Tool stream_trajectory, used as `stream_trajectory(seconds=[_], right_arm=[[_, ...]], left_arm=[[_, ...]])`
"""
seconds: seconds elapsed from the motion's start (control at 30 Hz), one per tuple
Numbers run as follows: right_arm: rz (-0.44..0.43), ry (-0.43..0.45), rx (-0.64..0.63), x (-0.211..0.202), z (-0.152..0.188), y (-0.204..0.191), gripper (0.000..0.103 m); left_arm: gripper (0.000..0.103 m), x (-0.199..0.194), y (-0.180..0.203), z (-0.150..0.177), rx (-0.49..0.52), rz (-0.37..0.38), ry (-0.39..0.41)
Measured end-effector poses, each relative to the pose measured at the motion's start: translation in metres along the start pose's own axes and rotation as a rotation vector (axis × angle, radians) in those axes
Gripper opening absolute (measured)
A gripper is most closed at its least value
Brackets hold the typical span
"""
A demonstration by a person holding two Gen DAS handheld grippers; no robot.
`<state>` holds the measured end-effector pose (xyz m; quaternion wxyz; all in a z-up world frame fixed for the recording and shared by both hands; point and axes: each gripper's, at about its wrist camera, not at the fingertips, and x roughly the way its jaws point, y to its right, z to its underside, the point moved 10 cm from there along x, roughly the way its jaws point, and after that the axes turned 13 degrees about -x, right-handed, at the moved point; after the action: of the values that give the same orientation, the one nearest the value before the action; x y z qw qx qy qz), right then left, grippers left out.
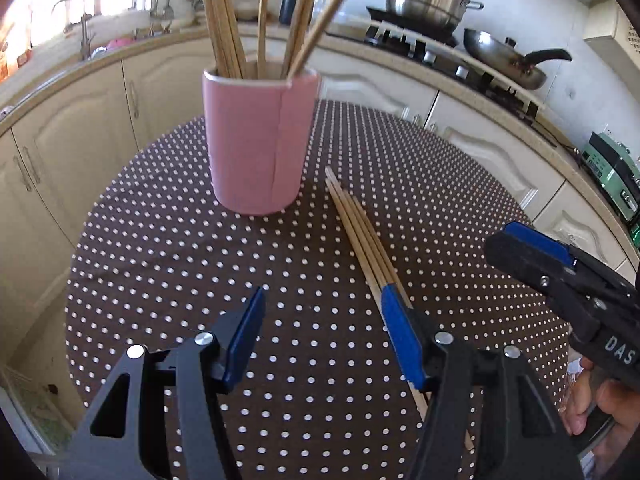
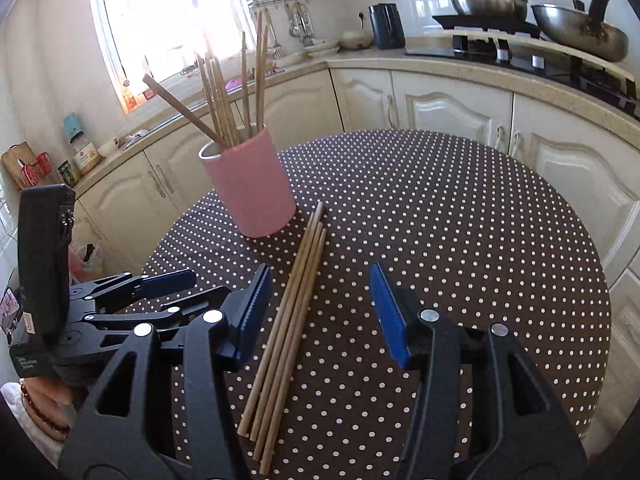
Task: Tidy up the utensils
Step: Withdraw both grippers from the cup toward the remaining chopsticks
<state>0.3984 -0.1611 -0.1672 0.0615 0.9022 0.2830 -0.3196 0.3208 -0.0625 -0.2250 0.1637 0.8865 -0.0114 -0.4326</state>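
Right tool (image 2: 320, 312) released, jaws apart and nothing gripped; the loose chopsticks (image 2: 286, 328) lie flat on the worktop (image 2: 460, 240) in the gap between its pads, nearer the left pad, running lengthwise ahead of it. Straddle looks deliberate: lined up so a squeeze would gather the bundle. Left tool (image 1: 324, 336) also released and empty; the same chopsticks (image 1: 362, 236) pass under its right-hand pad, so it's offset to the side, likely there to steady or square the sticks rather than lift. Beyond both tools, just past the far tips of the loose sticks, stands the pink holder (image 2: 250, 186), upright, already carrying several chopsticks leaning outward. Loose tips point toward it, near its base but apart. Judgement: pickup not yet made; the bundle is four or so, count unclear.
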Motion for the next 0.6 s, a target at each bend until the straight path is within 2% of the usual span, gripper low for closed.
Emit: stream_trajectory(seconds=[0.1, 0.37, 0.6], right_arm=[[-0.005, -0.024, 0.007, 0.007, 0.004, 0.003, 0.052], [0.019, -0.104, 0.042, 0.029, 0.019, 0.017, 0.052], [0.017, -0.130, 0.052, 0.036, 0.023, 0.027, 0.053]], left_arm=[[0.060, 0.010, 0.006, -0.001, -0.008, -0.004, -0.021], [0.060, 0.040, 0.014, 0.000, 0.008, -0.079, -0.099], [0.060, 0.054, 0.023, -0.007, 0.046, -0.129, -0.098]])
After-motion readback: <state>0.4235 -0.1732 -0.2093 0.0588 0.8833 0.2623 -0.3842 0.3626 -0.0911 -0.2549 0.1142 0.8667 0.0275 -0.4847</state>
